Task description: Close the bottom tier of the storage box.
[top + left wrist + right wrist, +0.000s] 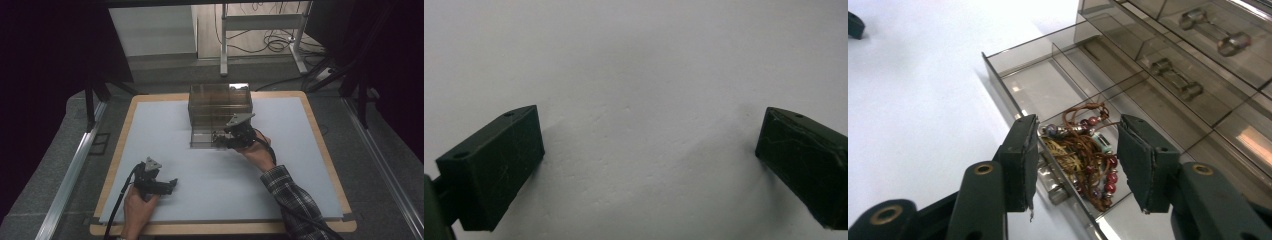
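Two grippers at work. Left gripper (172, 183) near table edge, jaws wide, empty, resting on white mat (210, 172). Right gripper (1075, 150) half open over beaded bracelets (1085, 155) lying loose in open drawer (1018, 90) of smoked organizer (220, 102). Risk: cords snag pad on withdrawal, dragging bundle out.

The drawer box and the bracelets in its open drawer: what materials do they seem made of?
Drawer box: likely smoke-tinted clear plastic, glossy; the inside shows through its walls. Bracelets: probably brown cord with shiny red and silvery beads, perhaps glass or metal; too small to tell.
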Tool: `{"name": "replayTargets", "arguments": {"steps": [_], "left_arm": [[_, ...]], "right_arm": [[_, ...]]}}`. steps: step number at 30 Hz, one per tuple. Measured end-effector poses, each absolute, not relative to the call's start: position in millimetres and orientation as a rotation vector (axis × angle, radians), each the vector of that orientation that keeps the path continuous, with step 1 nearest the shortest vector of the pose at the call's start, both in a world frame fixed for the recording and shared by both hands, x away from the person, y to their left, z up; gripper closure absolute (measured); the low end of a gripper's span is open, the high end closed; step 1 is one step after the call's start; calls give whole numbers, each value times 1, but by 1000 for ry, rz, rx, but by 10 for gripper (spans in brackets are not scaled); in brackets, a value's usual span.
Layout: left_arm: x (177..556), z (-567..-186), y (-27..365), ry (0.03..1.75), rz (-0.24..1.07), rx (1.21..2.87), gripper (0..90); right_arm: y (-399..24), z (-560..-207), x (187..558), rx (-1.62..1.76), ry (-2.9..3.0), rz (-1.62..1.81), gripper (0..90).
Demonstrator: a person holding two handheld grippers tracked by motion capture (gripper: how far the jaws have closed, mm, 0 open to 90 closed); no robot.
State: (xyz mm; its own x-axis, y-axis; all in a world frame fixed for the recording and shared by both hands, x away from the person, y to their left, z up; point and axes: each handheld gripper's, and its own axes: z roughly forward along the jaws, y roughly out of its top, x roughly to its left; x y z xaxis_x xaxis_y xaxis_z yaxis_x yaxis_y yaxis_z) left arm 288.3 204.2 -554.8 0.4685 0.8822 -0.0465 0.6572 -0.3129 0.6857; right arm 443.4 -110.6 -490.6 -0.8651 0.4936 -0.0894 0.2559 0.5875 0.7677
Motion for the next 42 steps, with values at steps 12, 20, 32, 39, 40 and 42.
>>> {"name": "replayTargets", "arguments": {"steps": [12,20,32,39,40,42], "left_arm": [[288,-555,204,1274,450,2069,0],[288,-555,204,1274,450,2070,0],[288,-555,204,1276,450,2066,0],[288,-555,204,1275,450,2069,0],[288,-555,204,1275,450,2068,0],[288,-555,204,1277,450,2063,0]], "right_arm": [[-107,-489,433,565,2546,1146,431],[-111,-491,428,552,2552,1125,406],[-113,-490,418,506,2565,1110,361],[-116,-495,413,498,2590,1101,335],[-117,-495,413,497,2592,1100,332],[-118,-497,412,507,2601,1099,327]]}}
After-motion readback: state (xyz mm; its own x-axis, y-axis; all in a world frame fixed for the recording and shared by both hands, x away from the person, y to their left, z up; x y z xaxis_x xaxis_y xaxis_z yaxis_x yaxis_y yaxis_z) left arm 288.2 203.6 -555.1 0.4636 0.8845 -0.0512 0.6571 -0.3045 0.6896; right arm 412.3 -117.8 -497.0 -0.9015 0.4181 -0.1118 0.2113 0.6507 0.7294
